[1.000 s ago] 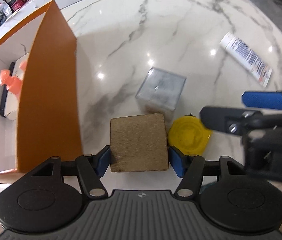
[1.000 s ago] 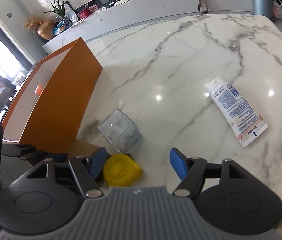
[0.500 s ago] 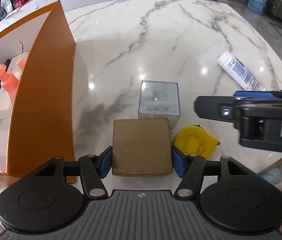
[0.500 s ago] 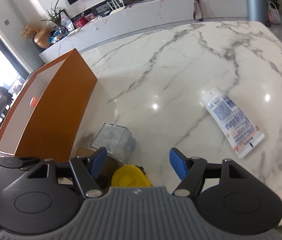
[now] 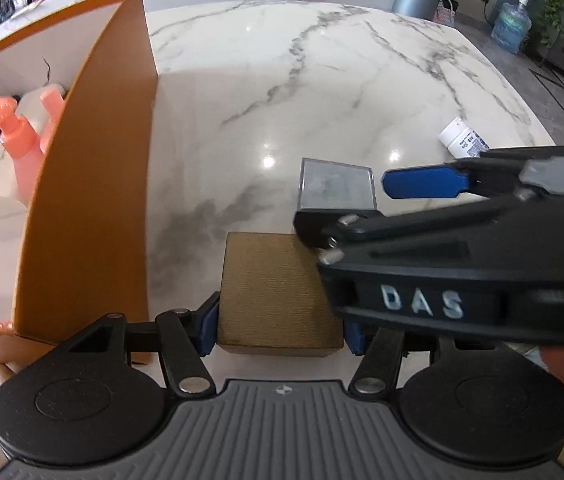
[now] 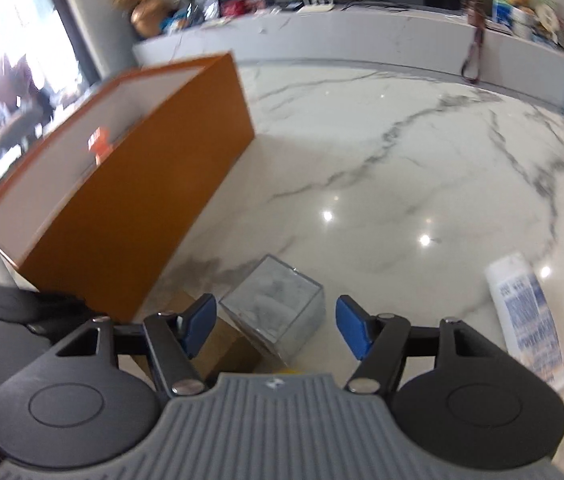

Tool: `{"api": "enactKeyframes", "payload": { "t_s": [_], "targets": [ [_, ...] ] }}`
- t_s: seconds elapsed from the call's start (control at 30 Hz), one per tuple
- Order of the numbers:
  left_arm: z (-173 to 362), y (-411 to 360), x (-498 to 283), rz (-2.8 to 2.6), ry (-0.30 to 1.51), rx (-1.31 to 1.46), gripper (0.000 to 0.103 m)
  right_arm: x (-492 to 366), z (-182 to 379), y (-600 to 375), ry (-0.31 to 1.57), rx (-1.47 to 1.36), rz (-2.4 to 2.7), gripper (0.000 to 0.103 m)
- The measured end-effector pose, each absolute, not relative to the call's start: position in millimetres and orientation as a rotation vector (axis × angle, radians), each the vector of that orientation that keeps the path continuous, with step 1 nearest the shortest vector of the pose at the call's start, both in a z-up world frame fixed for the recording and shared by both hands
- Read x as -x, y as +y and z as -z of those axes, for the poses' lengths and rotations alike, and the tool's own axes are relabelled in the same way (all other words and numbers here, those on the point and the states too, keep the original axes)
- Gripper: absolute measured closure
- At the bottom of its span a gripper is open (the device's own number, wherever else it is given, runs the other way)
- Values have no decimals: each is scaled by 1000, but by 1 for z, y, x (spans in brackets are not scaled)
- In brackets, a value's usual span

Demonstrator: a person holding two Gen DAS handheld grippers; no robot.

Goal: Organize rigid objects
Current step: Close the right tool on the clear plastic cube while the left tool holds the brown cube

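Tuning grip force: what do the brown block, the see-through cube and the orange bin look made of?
Brown block: likely wood or board, matte, with fine parallel lines on its face.
Clear cube: acrylic or glass, glossy, marble showing through it.
Orange bin: probably cardboard, thin flat walls, matte orange outside, white inside.

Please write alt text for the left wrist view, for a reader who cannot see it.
The left gripper grips a brown block on a white marble table. The right gripper reaches over a clear cube; an orange box stands left.
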State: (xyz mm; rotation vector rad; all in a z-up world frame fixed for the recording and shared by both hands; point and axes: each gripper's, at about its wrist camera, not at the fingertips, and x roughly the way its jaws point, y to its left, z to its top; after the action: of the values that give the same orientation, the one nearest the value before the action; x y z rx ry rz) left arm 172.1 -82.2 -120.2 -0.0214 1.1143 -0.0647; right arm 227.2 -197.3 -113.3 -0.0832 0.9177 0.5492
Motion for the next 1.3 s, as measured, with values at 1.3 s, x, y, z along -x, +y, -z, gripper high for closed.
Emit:
{"api": "enactKeyframes", "payload": {
  "t_s": [1.3],
  "targets": [
    [100,-76,-168,86,1099,89,36,-250,128,-242,999,-152,-394,35]
  ]
}}
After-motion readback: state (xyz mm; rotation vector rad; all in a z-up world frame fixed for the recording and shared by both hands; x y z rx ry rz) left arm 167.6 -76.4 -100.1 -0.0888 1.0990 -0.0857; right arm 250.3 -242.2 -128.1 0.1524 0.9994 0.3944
